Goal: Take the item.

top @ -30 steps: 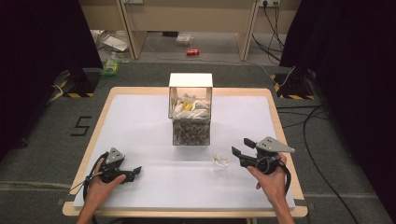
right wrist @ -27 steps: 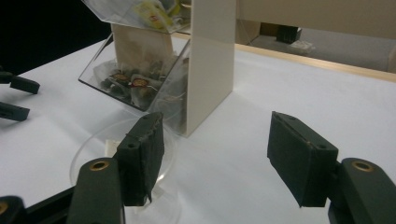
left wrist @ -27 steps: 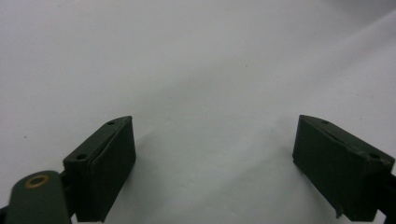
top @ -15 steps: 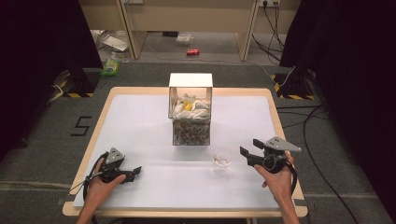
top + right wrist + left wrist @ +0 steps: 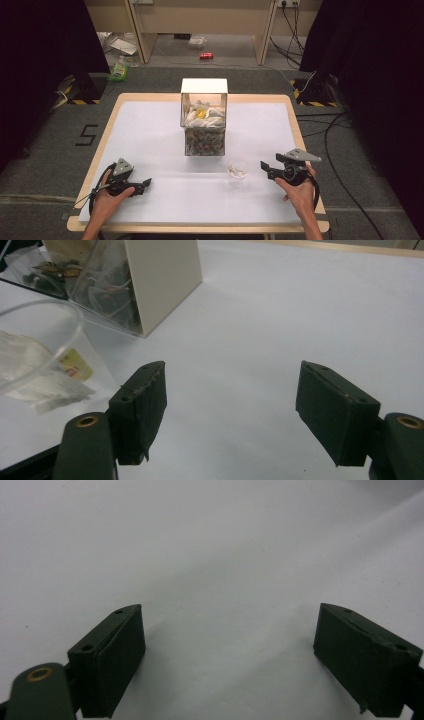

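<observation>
Right tool [image 5: 264,166] open beside clear cup [image 5: 237,170].

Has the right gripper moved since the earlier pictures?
Yes. The right gripper has drawn back rightward from the clear cup, its empty jaws just opening.

A white mat [image 5: 150,130] covers most of the table [image 5: 295,125], leaving a wooden border visible on all sides. Beyond the far table edge, the grey floor [image 5: 165,80] carries a red can [image 5: 206,56], a clear wrapper [image 5: 197,42] and a green packet [image 5: 119,73] (contents not legible). Black cables [image 5: 345,150] run across the floor at the right. Yellow-and-black striped tape [image 5: 80,101] marks the floor at the left, near a painted figure "5" [image 5: 86,135]. Pale wooden furniture [image 5: 200,20] stands at the rear.
</observation>
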`<action>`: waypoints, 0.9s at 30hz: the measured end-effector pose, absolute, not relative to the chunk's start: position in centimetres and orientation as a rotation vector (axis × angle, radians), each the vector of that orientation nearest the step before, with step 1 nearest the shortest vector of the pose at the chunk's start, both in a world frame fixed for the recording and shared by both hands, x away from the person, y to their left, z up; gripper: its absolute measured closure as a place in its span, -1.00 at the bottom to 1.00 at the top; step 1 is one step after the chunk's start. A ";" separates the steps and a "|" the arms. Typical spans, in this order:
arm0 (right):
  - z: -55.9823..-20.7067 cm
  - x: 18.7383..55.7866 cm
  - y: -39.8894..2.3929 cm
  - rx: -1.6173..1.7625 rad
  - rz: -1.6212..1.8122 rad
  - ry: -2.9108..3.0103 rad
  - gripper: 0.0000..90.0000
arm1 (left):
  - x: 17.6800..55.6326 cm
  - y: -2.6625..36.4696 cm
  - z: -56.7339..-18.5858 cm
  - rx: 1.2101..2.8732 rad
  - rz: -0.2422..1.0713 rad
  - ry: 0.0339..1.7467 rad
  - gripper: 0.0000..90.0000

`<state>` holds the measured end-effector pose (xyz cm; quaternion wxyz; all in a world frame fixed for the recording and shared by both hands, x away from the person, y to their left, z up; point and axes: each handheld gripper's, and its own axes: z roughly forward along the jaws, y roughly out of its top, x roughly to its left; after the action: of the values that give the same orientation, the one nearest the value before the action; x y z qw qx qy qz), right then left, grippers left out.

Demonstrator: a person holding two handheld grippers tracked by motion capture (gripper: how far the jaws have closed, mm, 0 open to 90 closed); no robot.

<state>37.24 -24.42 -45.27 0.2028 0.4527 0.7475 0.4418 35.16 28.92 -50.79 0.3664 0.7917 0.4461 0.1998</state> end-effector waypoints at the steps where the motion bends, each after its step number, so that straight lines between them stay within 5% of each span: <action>1: -45.6 37.3 -24.6 1.276 1.222 2.087 -0.35 | 35.2 28.9 -50.8 2.035 0.513 1.147 -0.72; 27: -48.5 38.1 -25.3 1.351 1.088 2.164 -0.37 | 35.1 28.9 -50.8 2.036 0.516 1.146 -0.72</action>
<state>38.08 -25.34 -48.48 0.1832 0.4790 0.7670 0.3856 35.15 28.91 -50.78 0.3661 0.7919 0.4457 0.2006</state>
